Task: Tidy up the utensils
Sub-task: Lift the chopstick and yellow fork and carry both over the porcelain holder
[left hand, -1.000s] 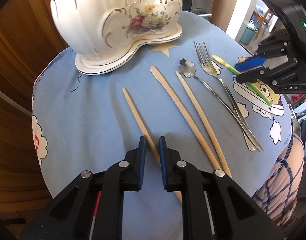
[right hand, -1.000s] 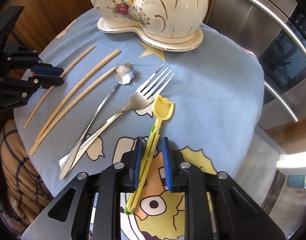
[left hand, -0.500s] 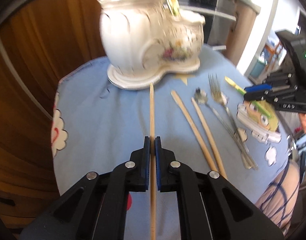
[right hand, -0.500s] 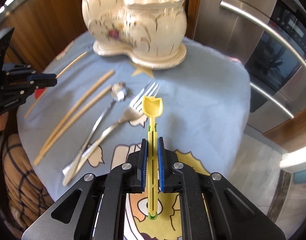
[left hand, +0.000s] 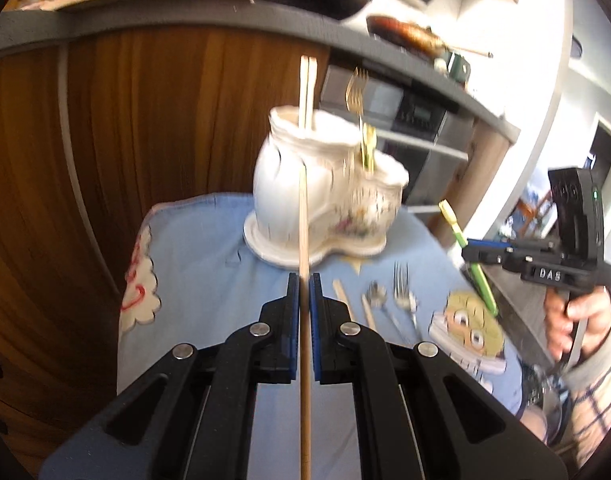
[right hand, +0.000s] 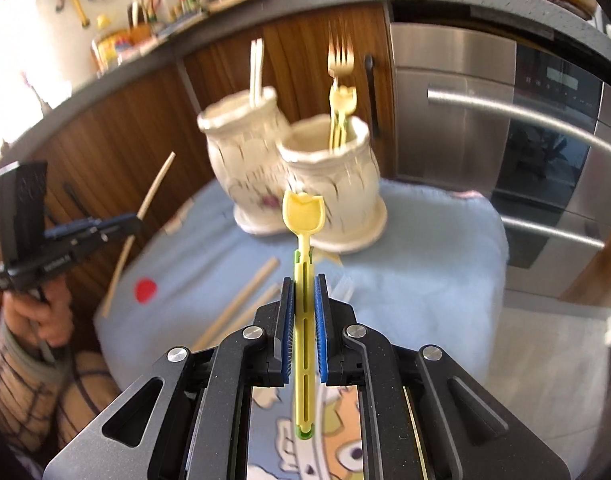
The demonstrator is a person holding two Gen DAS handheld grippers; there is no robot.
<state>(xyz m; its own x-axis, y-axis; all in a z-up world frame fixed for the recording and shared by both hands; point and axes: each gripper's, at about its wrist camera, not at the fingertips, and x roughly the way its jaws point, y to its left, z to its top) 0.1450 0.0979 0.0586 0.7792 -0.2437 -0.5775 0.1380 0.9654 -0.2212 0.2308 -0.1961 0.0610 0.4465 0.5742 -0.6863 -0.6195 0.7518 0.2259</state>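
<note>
On the blue cartoon-print cloth [left hand: 209,264] that covers the table stands the largest thing, a cream ceramic holder [left hand: 325,196] with two joined pots on a scalloped base, near the far edge in front of wooden cabinets [left hand: 117,128] and a steel oven [right hand: 505,148]. From the right wrist view, the left pot holds a pair of pale chopsticks [right hand: 257,68] upright, and the right pot holds a gold fork [right hand: 340,60] with a yellow tulip-headed utensil just below its tines.

The left gripper [left hand: 304,280] is held above the cloth with its jaws closed on a single wooden chopstick [left hand: 303,220], which runs straight up between the blue pads and crosses in front of the holder. In the right wrist view the same stick slants through that gripper off to the left, clear of the table, a hand [right hand: 45,312] on the handle.

The right gripper [right hand: 304,284] is closed on a yellow tulip spoon [right hand: 304,216] with a green-backed handle; the head points toward the holder and the handle end hangs below the pads. It is lifted off the cloth. From the left wrist view it shows at the right, a hand [left hand: 577,320] around its grip.

Left lying on the cloth, between the grippers and the holder, are two more chopsticks [right hand: 241,300] side by side, then a small flower-bowled spoon [left hand: 376,294] and a steel fork [left hand: 402,284], their handles partly hidden.
</note>
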